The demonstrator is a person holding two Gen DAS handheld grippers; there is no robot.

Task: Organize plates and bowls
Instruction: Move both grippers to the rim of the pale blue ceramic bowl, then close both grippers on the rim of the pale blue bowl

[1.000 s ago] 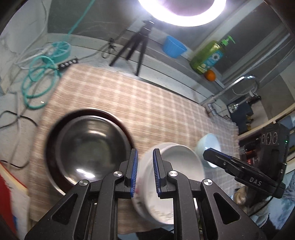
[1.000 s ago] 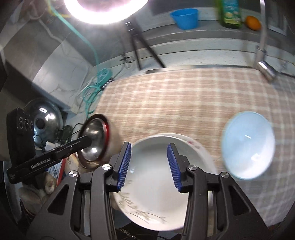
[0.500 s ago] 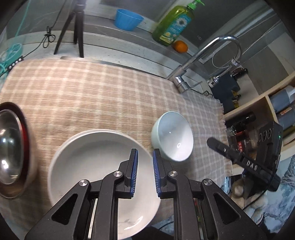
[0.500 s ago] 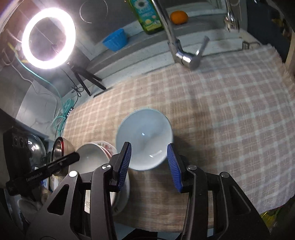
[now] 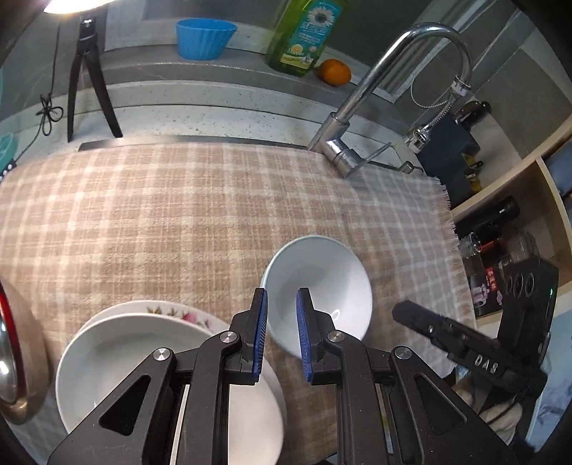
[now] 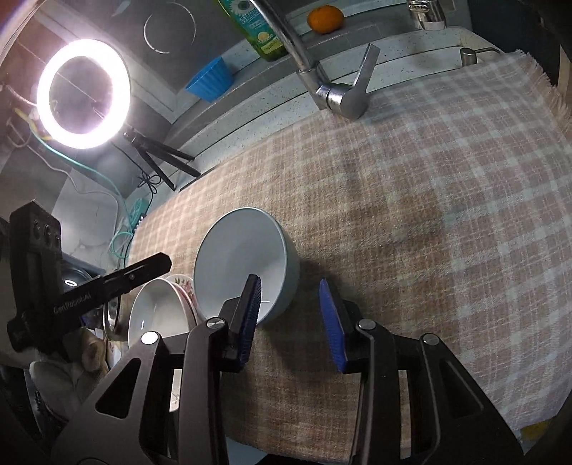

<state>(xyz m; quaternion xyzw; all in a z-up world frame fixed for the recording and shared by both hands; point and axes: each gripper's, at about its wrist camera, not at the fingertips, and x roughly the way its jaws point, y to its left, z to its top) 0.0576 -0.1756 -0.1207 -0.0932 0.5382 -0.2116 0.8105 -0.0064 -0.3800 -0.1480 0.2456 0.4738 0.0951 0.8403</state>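
Observation:
A pale blue bowl [image 5: 318, 286] stands on the checked cloth [image 5: 178, 214]; it also shows in the right wrist view [image 6: 243, 264]. My left gripper [image 5: 280, 304] hovers at its near left rim, jaws slightly apart and empty. My right gripper [image 6: 289, 297] is open at the bowl's right side, its left finger [image 6: 250, 307] over the near rim. A white plate [image 5: 143, 365] lies on a floral plate [image 5: 186, 314] left of the bowl. A steel bowl [image 5: 14, 357] on a red-rimmed plate sits at the far left.
A faucet [image 5: 375, 93] rises behind the cloth. A blue cup [image 5: 203, 37], a green soap bottle [image 5: 304, 32] and an orange [image 5: 334, 71] stand on the back ledge. A tripod [image 5: 89, 78] stands at back left, under a ring light [image 6: 84, 93].
Both grippers swung right, from the steel bowl and plates toward the pale blue bowl. The right gripper's fingers now stand at the bowl's rim. The dishes have not moved.

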